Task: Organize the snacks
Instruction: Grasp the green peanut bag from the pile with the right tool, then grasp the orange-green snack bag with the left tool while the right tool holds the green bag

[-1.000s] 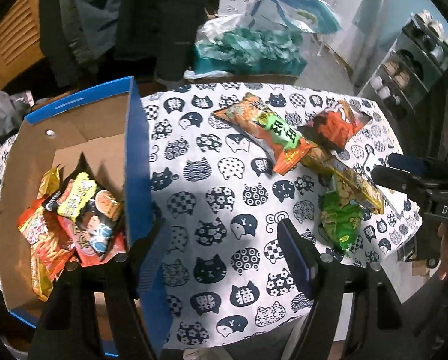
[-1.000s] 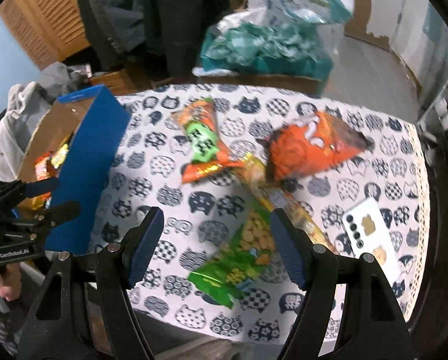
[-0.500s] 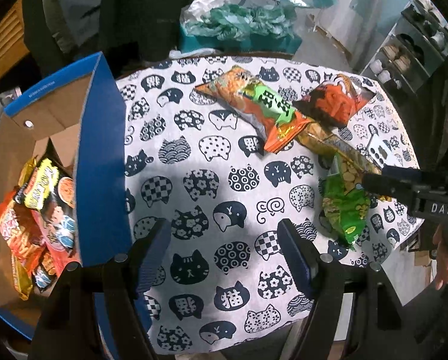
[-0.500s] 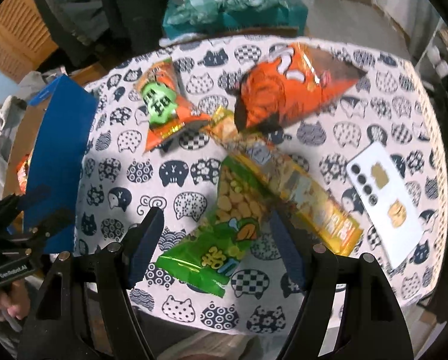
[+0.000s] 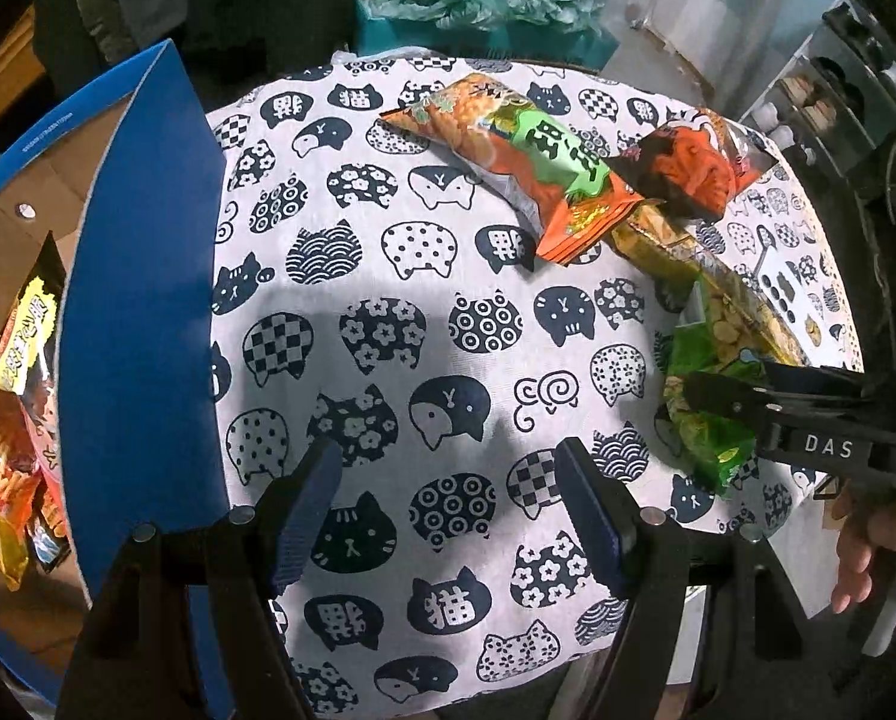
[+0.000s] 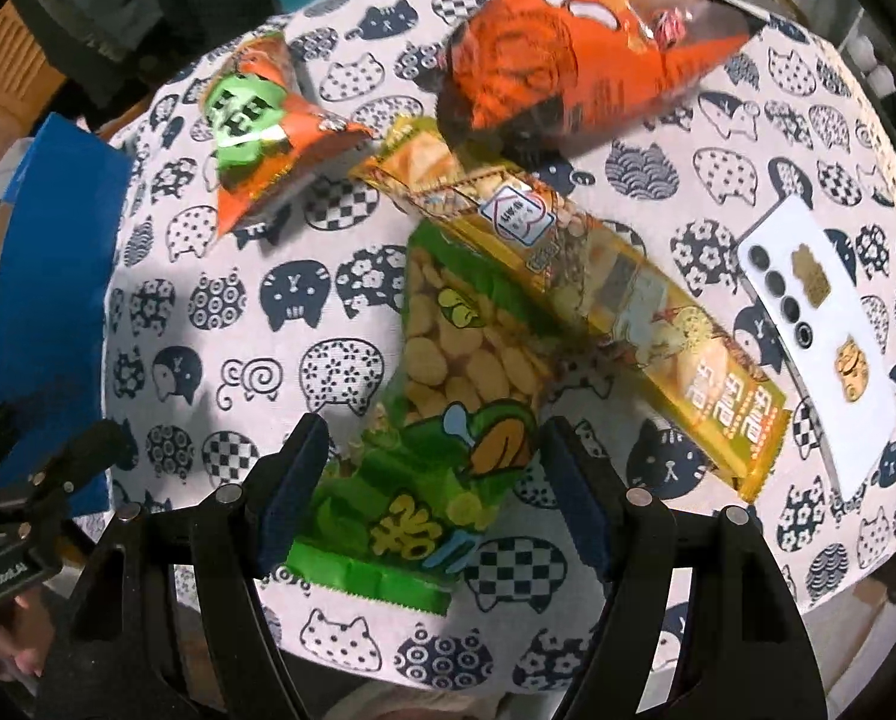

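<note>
A green snack bag (image 6: 436, 420) lies near the table's front edge, its lower end between the open jaws of my right gripper (image 6: 433, 501). A long yellow pack (image 6: 574, 300) overlaps it, with an orange-green bag (image 6: 256, 126) and an orange bag (image 6: 556, 54) behind. In the left wrist view the green bag (image 5: 703, 414) sits at right under the right gripper (image 5: 742, 384). My left gripper (image 5: 448, 516) is open and empty over the cat-print tablecloth (image 5: 400, 276). The blue cardboard box (image 5: 136, 324) at left holds several snack packs (image 5: 16, 372).
A white phone (image 6: 820, 336) lies face down at the table's right edge. A teal plastic bag (image 5: 484, 6) sits behind the table. Shelves (image 5: 838, 84) stand at far right. The box's blue wall stands upright beside my left gripper.
My right gripper has moved forward and down until the green bag's end lies between its open jaws. My left gripper has shifted right, away from the box, over the cloth.
</note>
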`<state>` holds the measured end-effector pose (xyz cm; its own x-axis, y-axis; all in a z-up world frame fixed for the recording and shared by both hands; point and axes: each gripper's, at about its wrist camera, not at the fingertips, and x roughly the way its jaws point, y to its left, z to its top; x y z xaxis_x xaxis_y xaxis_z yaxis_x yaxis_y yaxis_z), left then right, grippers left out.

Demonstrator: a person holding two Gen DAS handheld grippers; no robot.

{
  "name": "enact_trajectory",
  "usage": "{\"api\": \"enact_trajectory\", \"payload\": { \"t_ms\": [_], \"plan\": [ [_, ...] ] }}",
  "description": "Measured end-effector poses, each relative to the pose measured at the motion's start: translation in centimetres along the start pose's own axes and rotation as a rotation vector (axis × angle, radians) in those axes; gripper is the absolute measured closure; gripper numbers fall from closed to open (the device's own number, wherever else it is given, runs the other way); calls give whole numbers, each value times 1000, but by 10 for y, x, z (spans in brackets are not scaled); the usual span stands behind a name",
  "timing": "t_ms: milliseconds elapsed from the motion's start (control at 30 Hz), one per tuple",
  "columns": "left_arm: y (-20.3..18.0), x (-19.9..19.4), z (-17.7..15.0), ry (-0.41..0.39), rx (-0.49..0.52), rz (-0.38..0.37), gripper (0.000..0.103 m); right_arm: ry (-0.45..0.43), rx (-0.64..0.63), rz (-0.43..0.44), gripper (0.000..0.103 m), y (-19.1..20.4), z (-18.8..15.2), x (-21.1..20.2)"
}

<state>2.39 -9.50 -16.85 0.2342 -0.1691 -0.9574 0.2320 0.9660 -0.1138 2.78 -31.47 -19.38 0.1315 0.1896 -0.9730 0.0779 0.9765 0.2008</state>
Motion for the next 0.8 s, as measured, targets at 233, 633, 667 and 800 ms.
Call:
{"api": "enact_trajectory", "payload": {
  "t_ms": [233,633,667,800],
  "plan": [
    [1,12,1,40,-17,-7,28,6,-7,7,42,1,0,13],
    [0,5,23,26,-85,-42,28,-67,-168,20,65,29,-4,-5],
    [0,3,28,18,-95,-48,28,-86,-178,12,66,30,-3,-10],
    [-2,-2,47,-2,-122,-46,25,-139,-185,4,66,25,13,-25]
  ]
}}
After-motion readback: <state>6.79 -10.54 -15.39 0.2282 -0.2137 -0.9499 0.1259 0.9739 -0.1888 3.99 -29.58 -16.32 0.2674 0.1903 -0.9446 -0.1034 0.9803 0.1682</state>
